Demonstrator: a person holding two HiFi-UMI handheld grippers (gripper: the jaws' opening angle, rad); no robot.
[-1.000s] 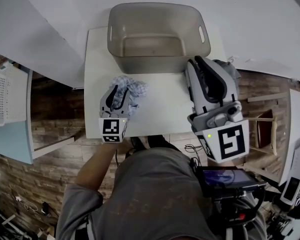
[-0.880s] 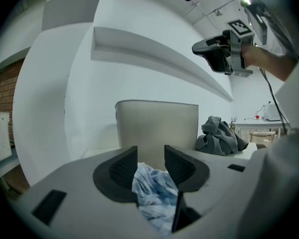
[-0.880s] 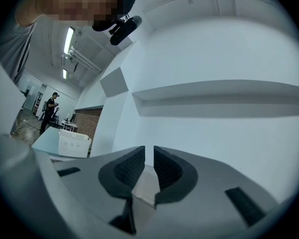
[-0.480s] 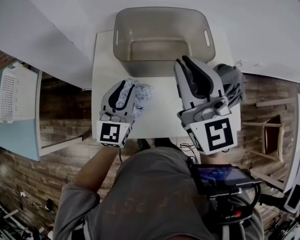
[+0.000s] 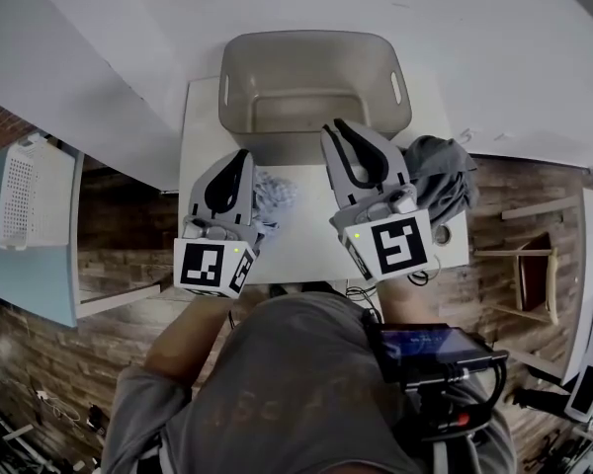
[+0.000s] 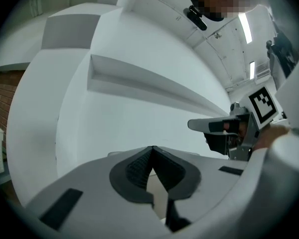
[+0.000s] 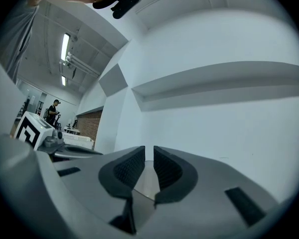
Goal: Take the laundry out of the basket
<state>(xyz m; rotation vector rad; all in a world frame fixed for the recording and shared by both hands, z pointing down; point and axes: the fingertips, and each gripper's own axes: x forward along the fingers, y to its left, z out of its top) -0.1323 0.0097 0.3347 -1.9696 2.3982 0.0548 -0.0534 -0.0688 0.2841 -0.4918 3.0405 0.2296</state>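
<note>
A lab-like workroom with ceiling strip lights (image 7: 66,43) and brick wall (image 7: 89,126).

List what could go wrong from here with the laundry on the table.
1. The grey garment lies at the right edge of the table and seems to overhang it; it may slide off.
2. The left gripper, its jaws just closed on nothing, sits beside the checked cloth; a sideways move could drag the cloth.
3. The right gripper, empty, points at the empty basket; pushing forward could shove it.
</note>
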